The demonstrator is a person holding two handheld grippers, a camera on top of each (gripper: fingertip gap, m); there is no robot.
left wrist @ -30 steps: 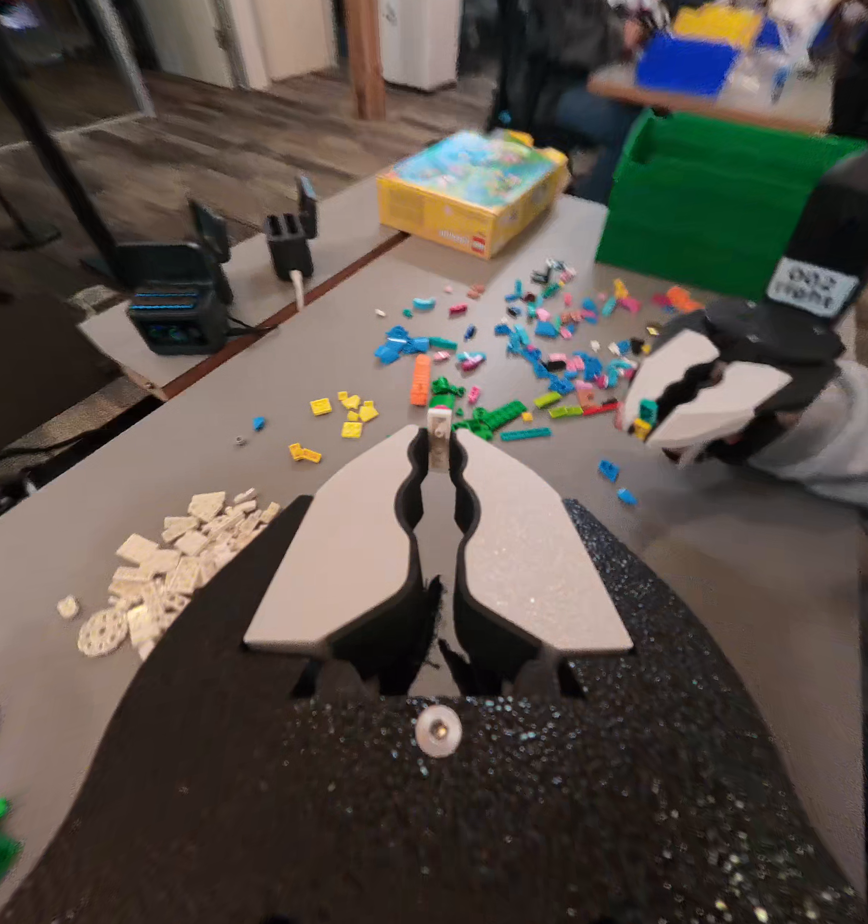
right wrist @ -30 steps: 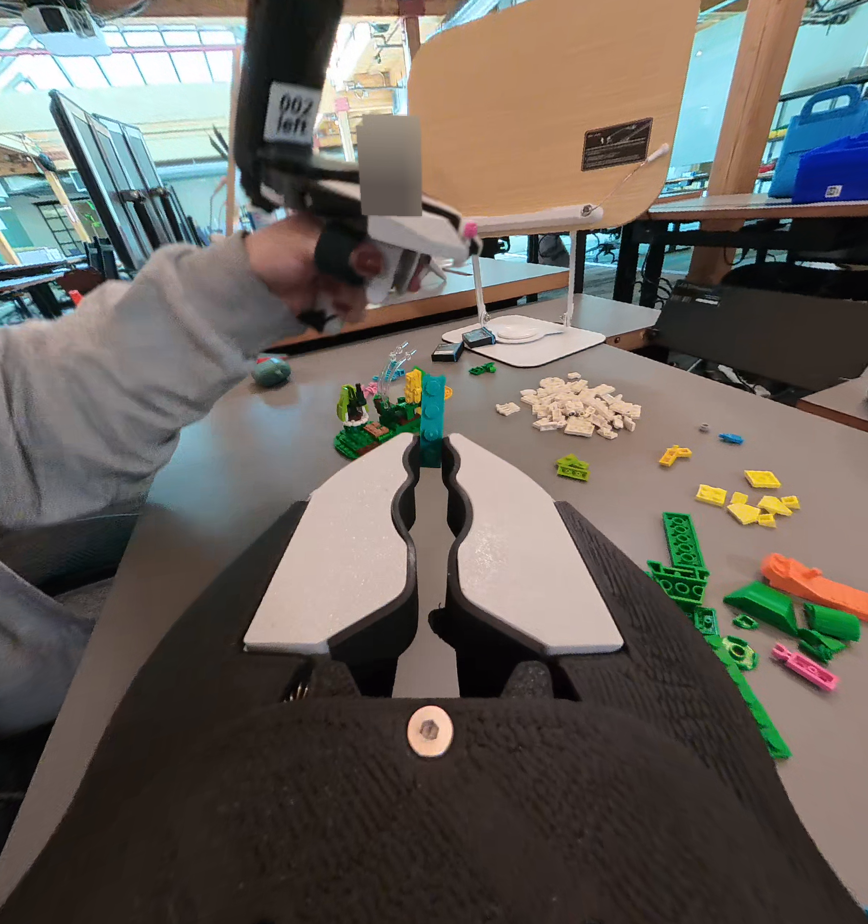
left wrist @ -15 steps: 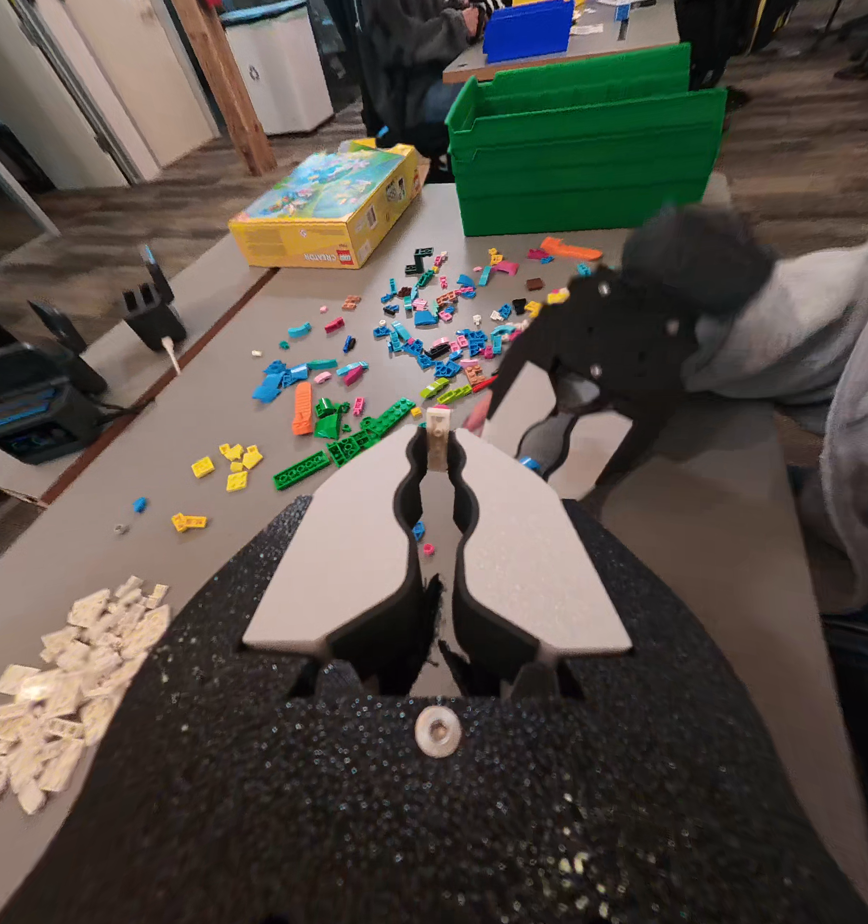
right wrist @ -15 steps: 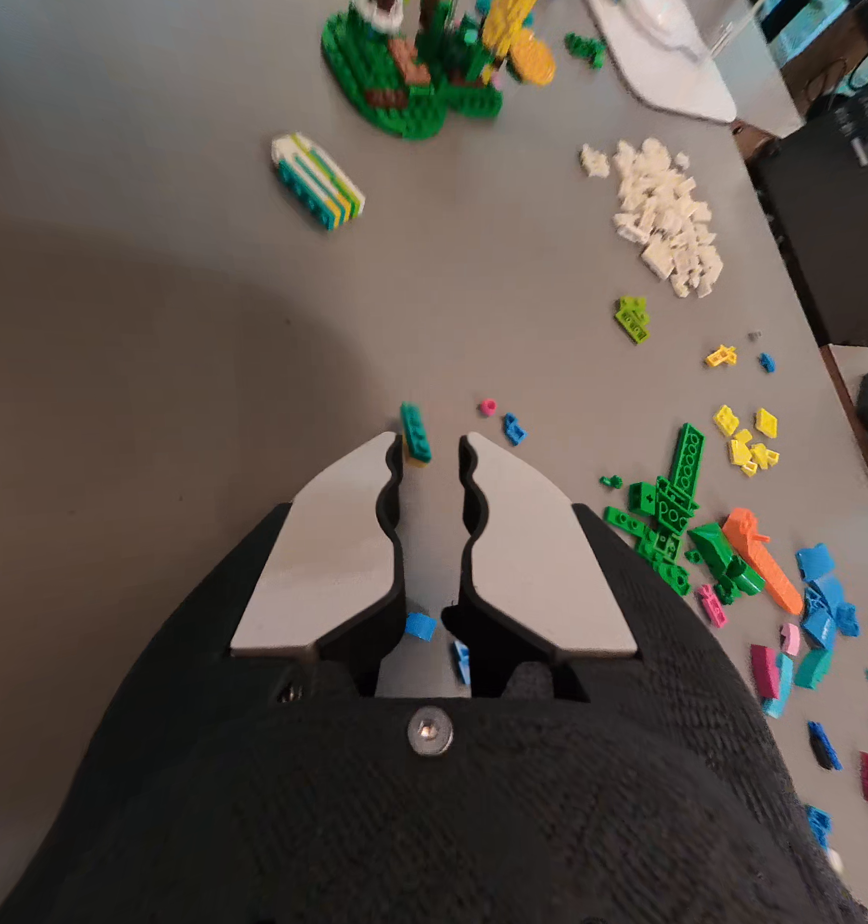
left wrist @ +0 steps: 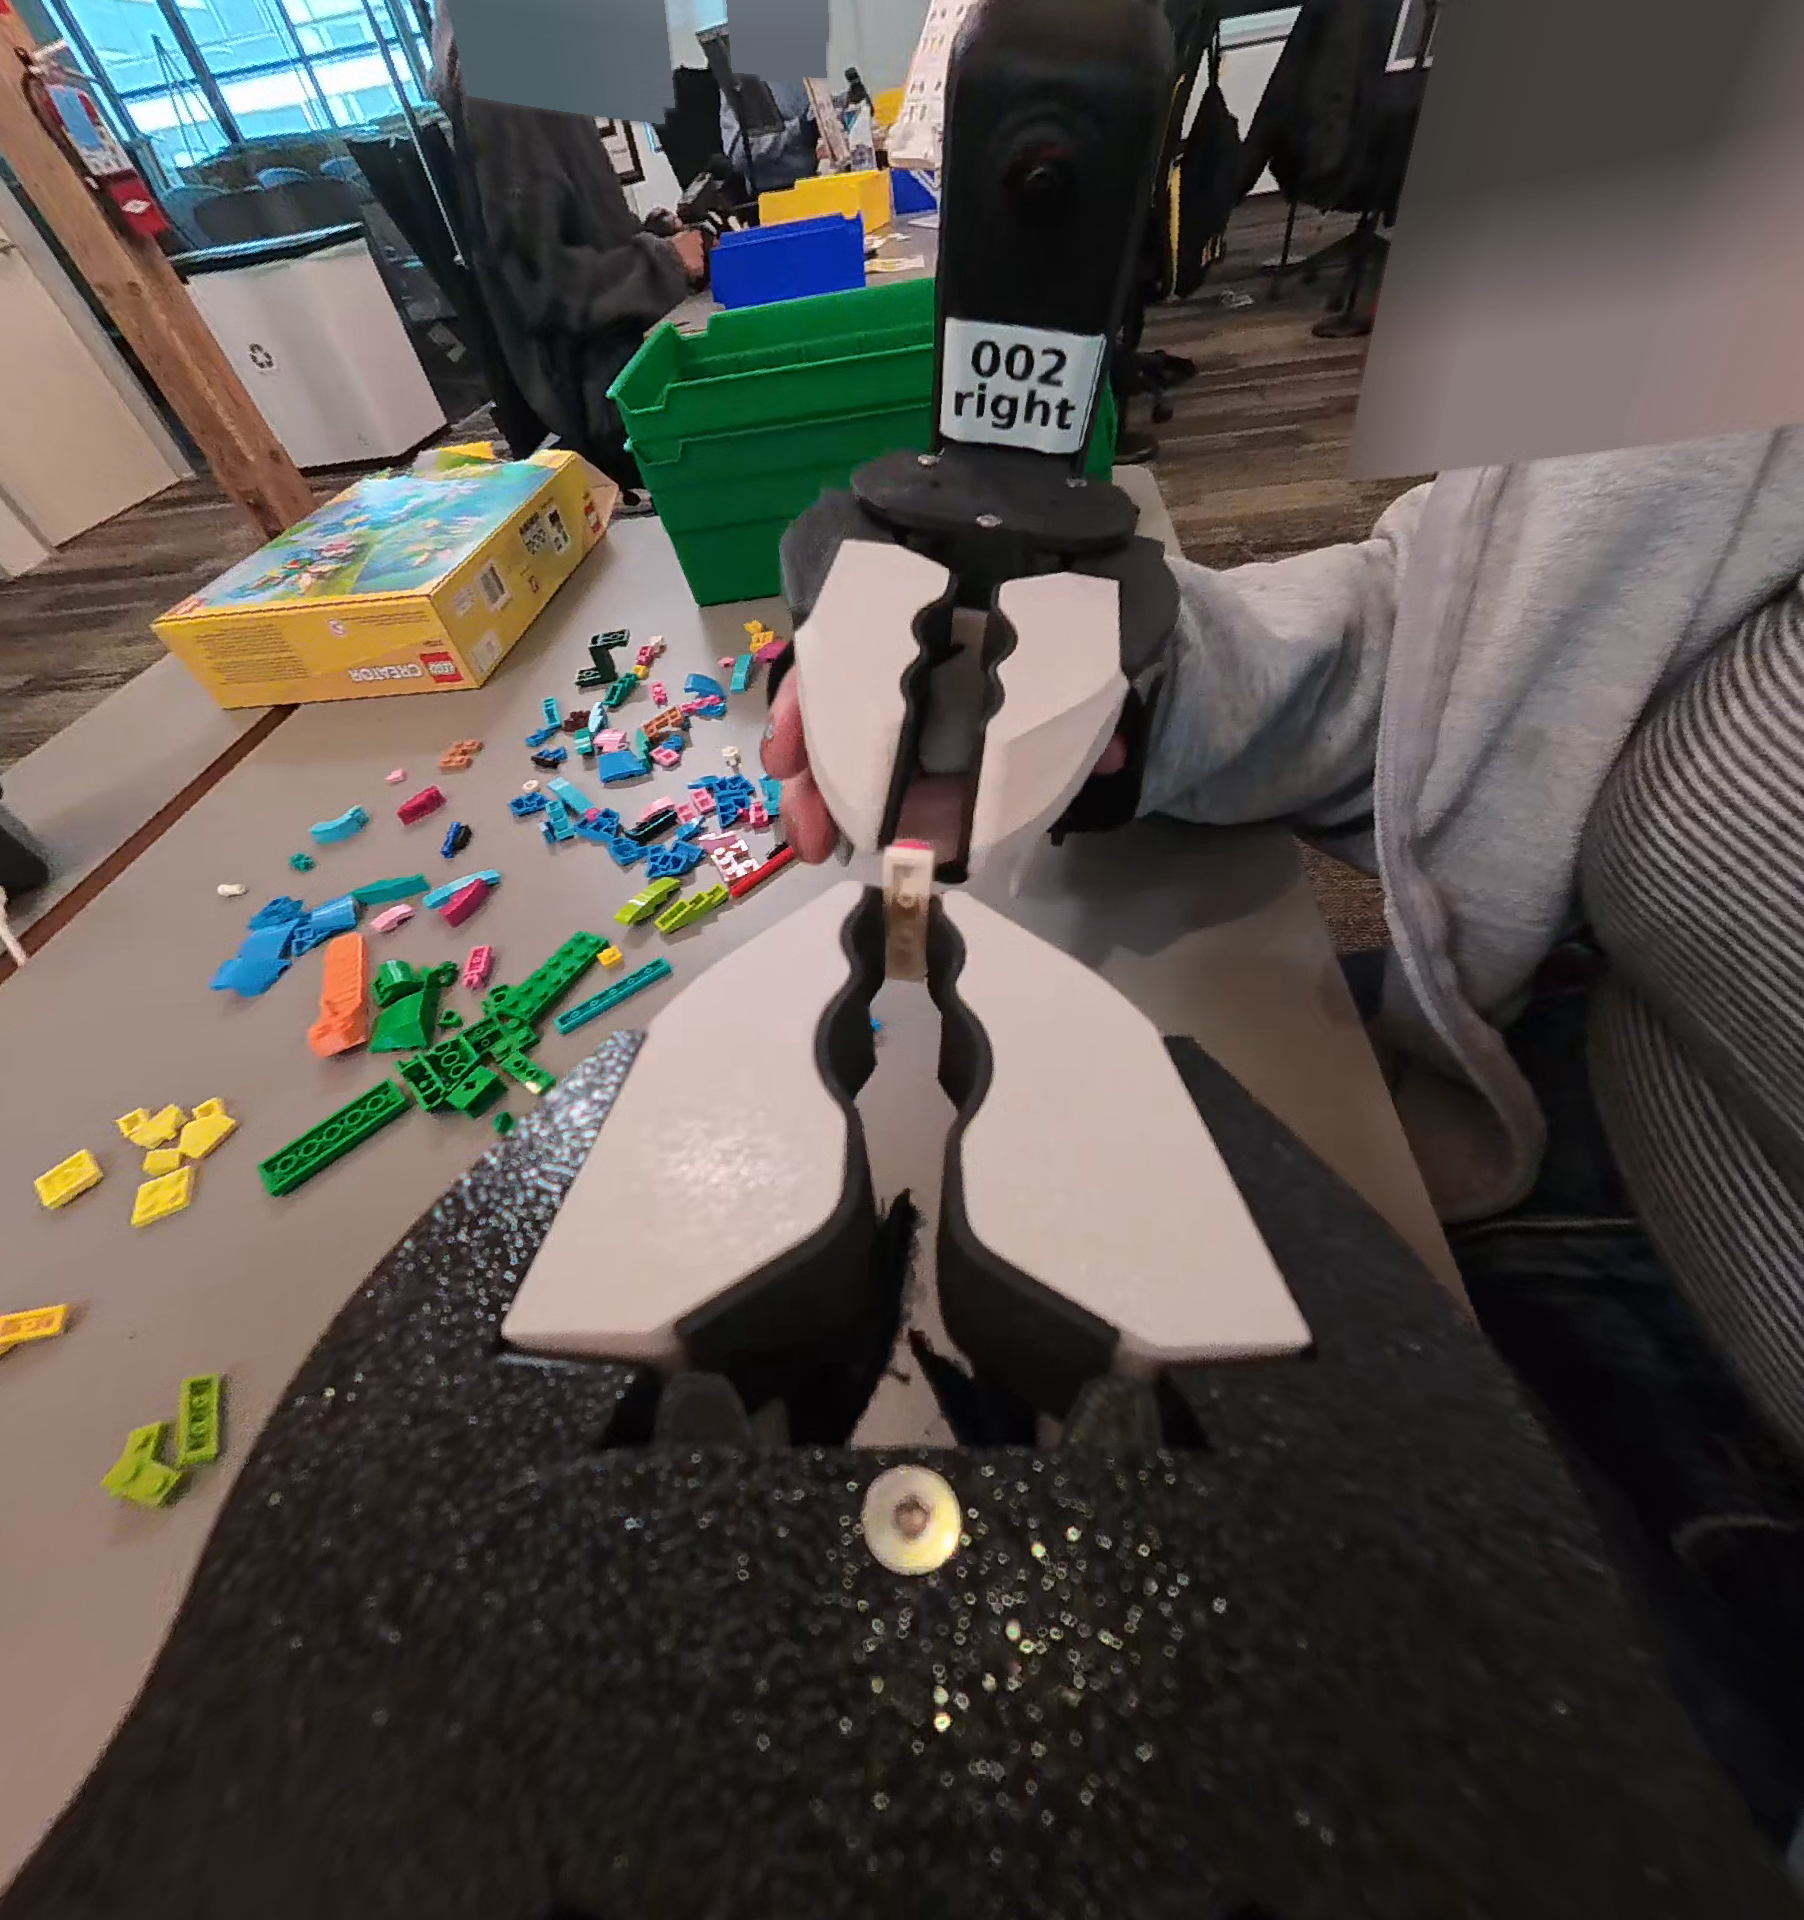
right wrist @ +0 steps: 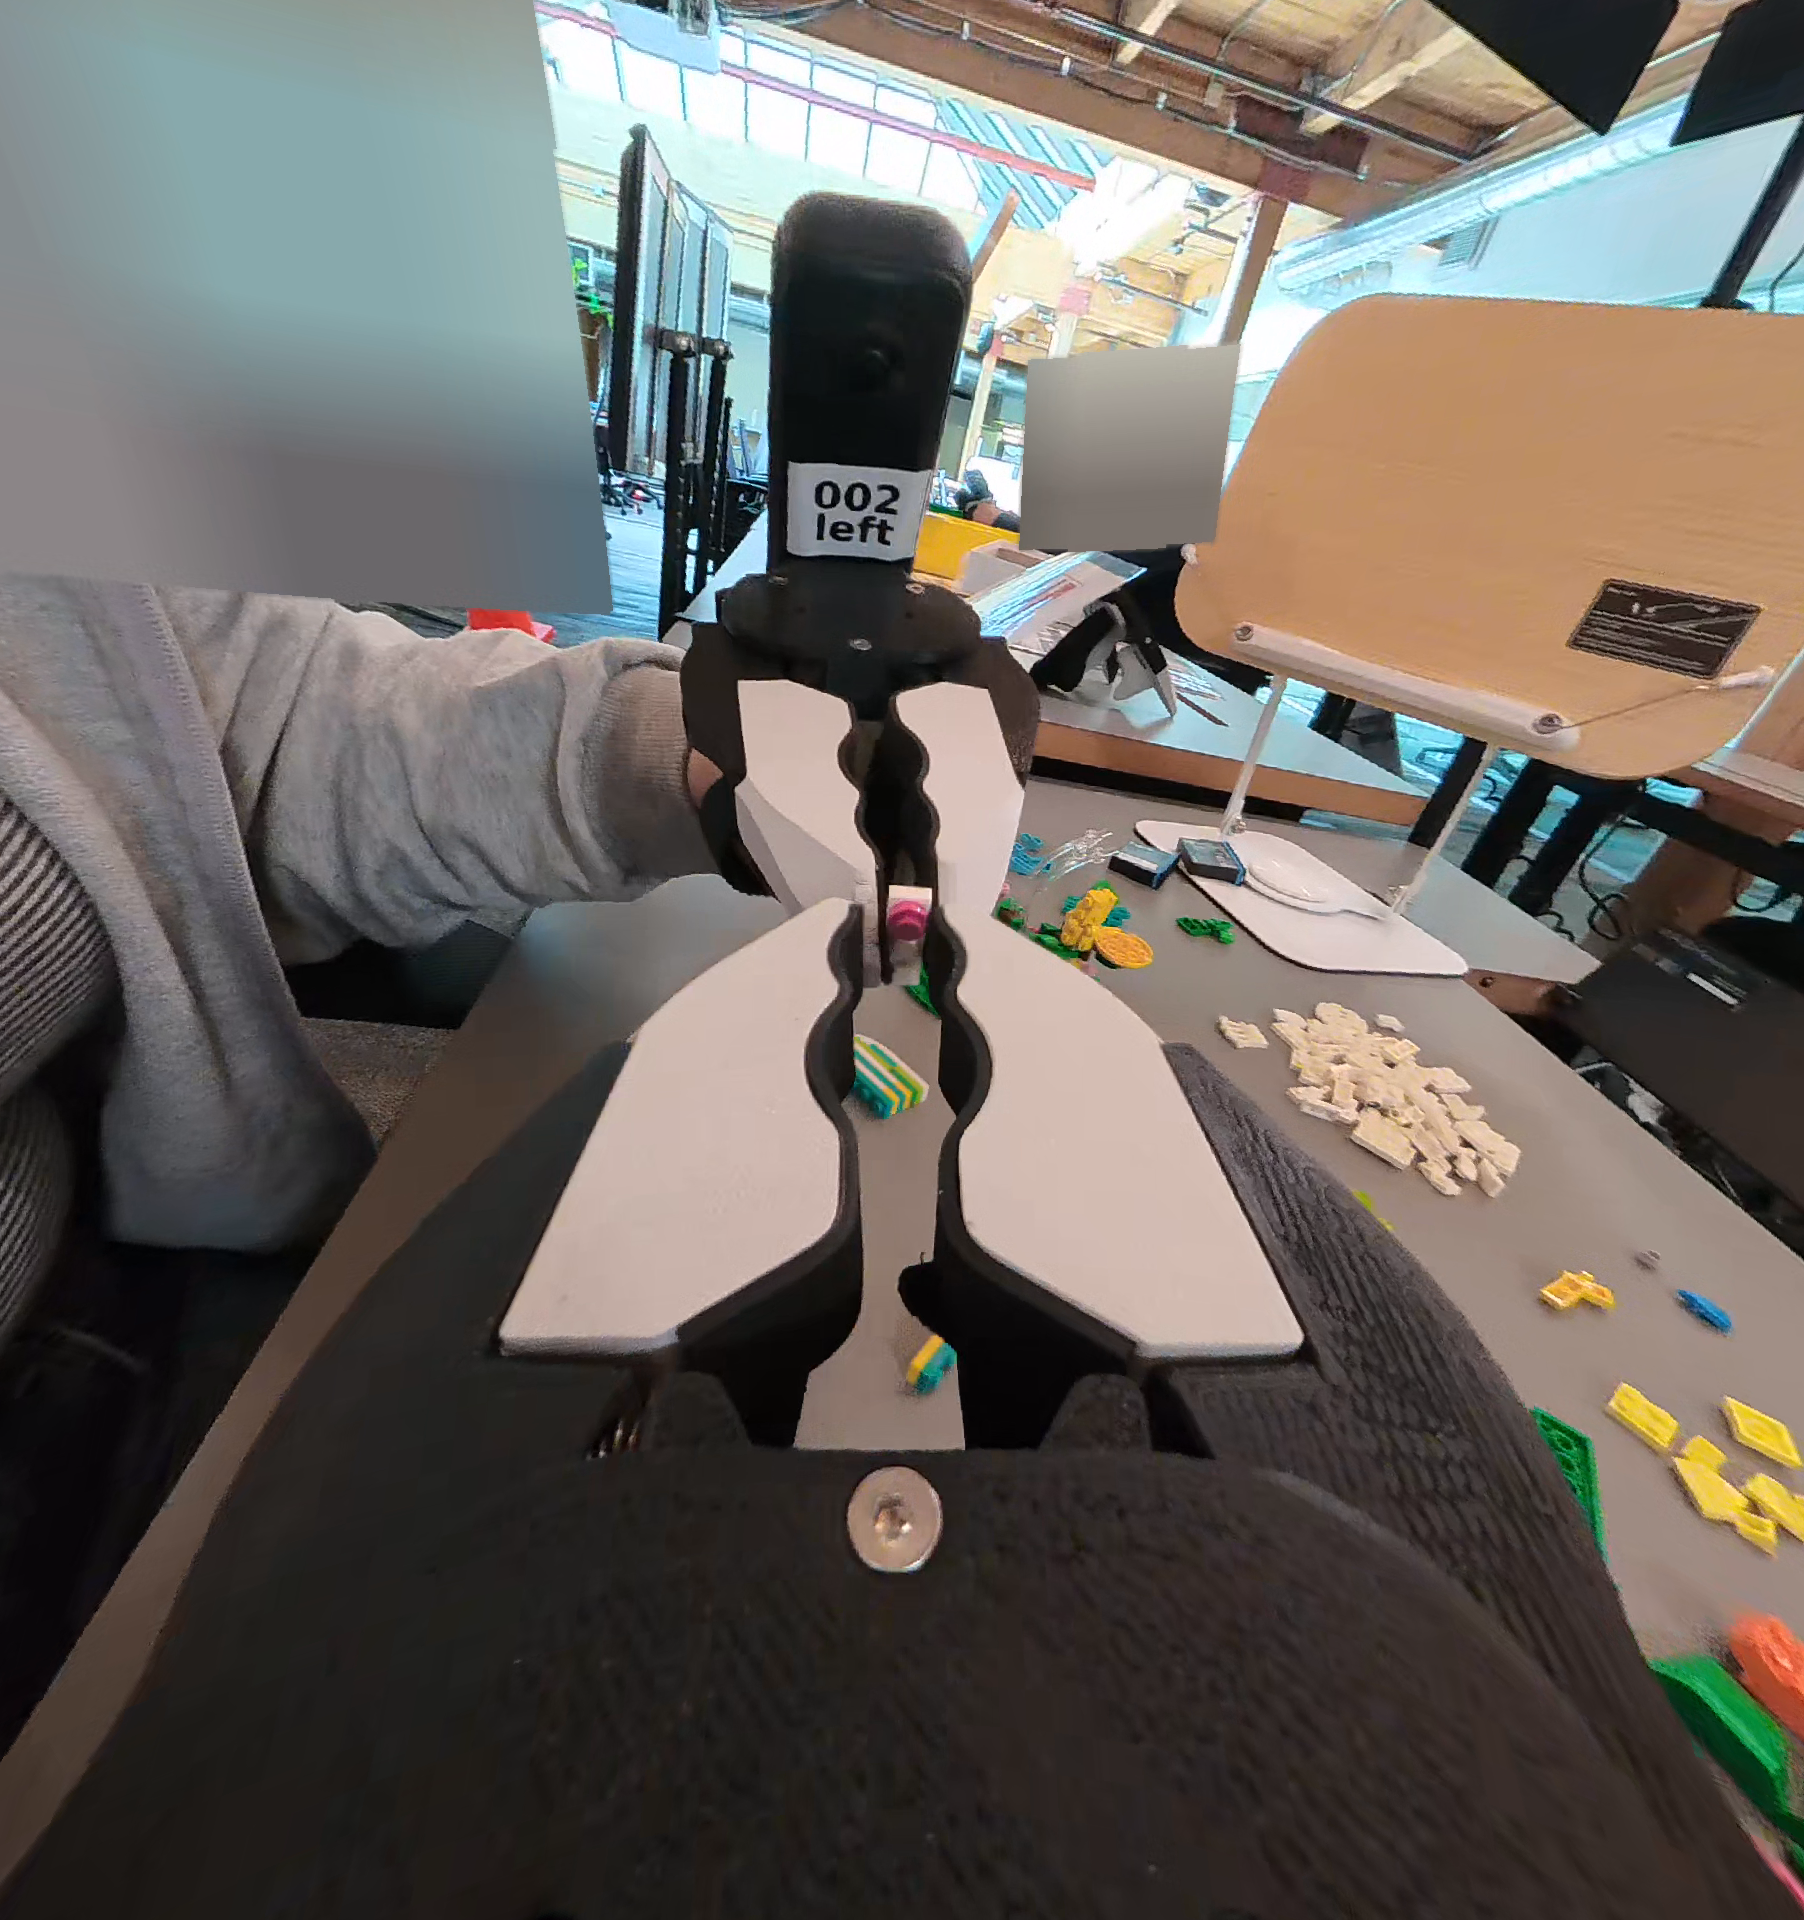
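My left gripper (left wrist: 903, 914) is shut on a small cream-white plate piece (left wrist: 906, 925), held above the grey table (left wrist: 1189, 935) with its end sticking out past the fingertips. My right gripper (right wrist: 893, 925) faces it tip to tip and is shut on a small pink round piece (right wrist: 906, 920), which it holds against the end of the white piece (right wrist: 910, 896). In the left wrist view the right gripper (left wrist: 924, 857) points down at my tips, with the pink piece (left wrist: 908, 848) at the white piece's end. The left gripper (right wrist: 906, 868) also shows in the right wrist view.
Loose coloured bricks (left wrist: 649, 790) and green plates (left wrist: 462, 1039) lie on the left, before a yellow box (left wrist: 389, 613) and green bins (left wrist: 773, 447). A cream pile (right wrist: 1386, 1101), a small build (right wrist: 1085, 925), a striped piece (right wrist: 885, 1075) and a board stand (right wrist: 1500, 540) lie beyond. The grippers are tip to tip, or close to it.
My right gripper let go of the teal brick over the table, then came up shut on the pink round piece and met my left gripper tip to tip. The left kept its white piece.
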